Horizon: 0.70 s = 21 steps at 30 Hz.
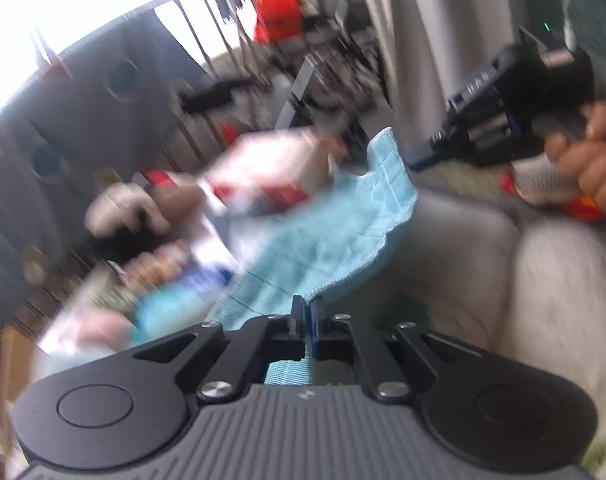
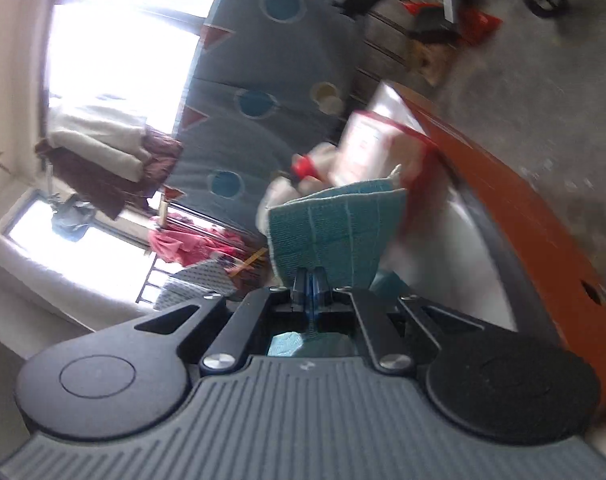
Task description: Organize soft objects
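Two hand-held grippers hold one light blue cloth [image 1: 323,236] stretched between them in the air. In the left wrist view, the left gripper [image 1: 307,312] has its fingers pressed together on the near edge of the cloth, which runs away from it and up to the right. There the right gripper [image 1: 417,164], held in a person's hand [image 1: 591,168], pinches the far corner of the cloth. In the right wrist view, the right gripper [image 2: 312,280] has its fingers pressed together on the cloth [image 2: 335,228], which stands up in front of it as a folded panel. Behind the cloth lies a blurred red and white box [image 1: 263,176] among clutter too blurred to name. A grey cushion [image 1: 463,264] lies below the cloth in the left wrist view.
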{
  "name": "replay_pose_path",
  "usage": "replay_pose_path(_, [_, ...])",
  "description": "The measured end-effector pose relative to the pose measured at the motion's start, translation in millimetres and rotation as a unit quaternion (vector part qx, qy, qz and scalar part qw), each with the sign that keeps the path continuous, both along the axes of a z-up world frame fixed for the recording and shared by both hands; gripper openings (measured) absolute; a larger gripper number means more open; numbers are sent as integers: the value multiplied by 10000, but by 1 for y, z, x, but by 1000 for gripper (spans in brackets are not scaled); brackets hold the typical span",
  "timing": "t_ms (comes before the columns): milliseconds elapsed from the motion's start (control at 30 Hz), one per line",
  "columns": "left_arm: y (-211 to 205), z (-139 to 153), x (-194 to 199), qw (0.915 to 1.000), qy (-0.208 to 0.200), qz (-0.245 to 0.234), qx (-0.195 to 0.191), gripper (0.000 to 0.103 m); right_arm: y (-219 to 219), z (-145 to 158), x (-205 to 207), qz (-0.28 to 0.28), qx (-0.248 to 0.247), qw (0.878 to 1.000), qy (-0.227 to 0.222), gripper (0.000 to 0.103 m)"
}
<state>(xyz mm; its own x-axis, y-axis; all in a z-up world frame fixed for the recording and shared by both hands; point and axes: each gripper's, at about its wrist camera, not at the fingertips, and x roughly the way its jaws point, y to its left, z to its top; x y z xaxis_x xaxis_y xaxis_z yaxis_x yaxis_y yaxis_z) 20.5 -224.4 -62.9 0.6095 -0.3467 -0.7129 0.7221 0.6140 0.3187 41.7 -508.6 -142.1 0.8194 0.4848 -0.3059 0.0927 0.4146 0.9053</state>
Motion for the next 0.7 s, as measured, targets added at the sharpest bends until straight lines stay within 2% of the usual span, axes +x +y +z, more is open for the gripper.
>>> replay_pose_path(100, [1,-28,-11,9985,541,-37,95,4,-6,-39,-30,-85,-52,9965,829,2])
replay_pose_path(167, [6,-32,-17,9974,715,-14,16,9,-10,-47,-45,-159,-61,9948,1005,4])
replay_pose_path(267, [16,-28,-18,9957,905,0,-179,18,-11,-41,-55,-267,-237,9952,911,8])
replay_pose_path(333, [21,-21,-19,9955,899,20,-299,20,-9,-33,-53,-302,-440,9953,809,26])
replay_pose_path(367, [23,-17,-19,9953,899,20,-351,21,-9,-29,-49,-312,-574,9947,789,31])
replay_pose_path(400, [24,-14,-18,9952,897,40,-398,26,-9,-26,-44,-305,-687,9940,790,36])
replay_pose_path(433, [26,-11,-19,9949,901,69,-452,34,-8,-23,-38,-281,-784,9931,822,37])
replay_pose_path(500, [28,-9,-17,9942,915,129,-555,40,-7,-20,-30,-226,-897,9913,939,38])
replay_pose_path(600, [29,-15,-17,9938,949,250,-515,40,3,-15,-20,-187,-1235,9849,1196,38])
replay_pose_path(700, [28,-24,-12,9930,1037,331,-451,39,13,-5,-12,-203,-1878,9731,1319,39])
